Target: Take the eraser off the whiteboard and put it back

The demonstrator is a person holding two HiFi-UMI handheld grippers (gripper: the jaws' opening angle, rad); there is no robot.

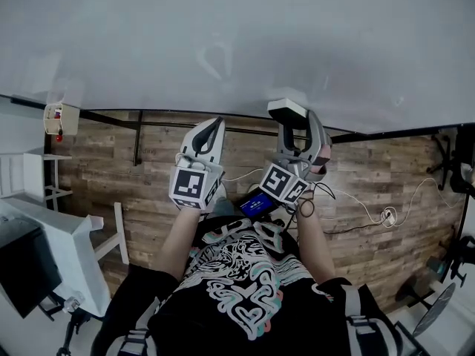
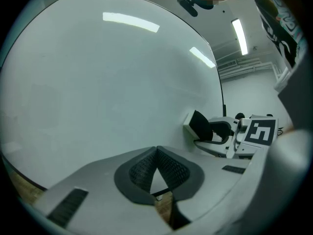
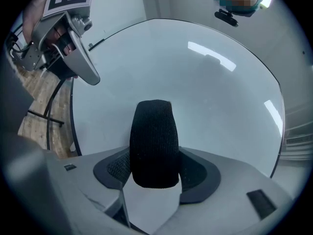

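Note:
The eraser (image 1: 288,109), pale-bodied with a black felt face (image 3: 153,131), sits between the jaws of my right gripper (image 1: 299,128), which is shut on it. It is held close in front of the big whiteboard (image 1: 223,43); whether it touches the board I cannot tell. From the left gripper view the eraser (image 2: 195,125) and right gripper (image 2: 211,132) show at the right, near the board (image 2: 98,82). My left gripper (image 1: 211,130) hangs beside it to the left, shut, its pads (image 2: 142,170) meeting with nothing between them.
Below the whiteboard's dark lower edge lies a wood-plank floor (image 1: 148,176). White furniture (image 1: 52,236) stands at the left, white cables (image 1: 371,213) trail over the floor at the right, and a black stand (image 1: 451,162) is at the far right.

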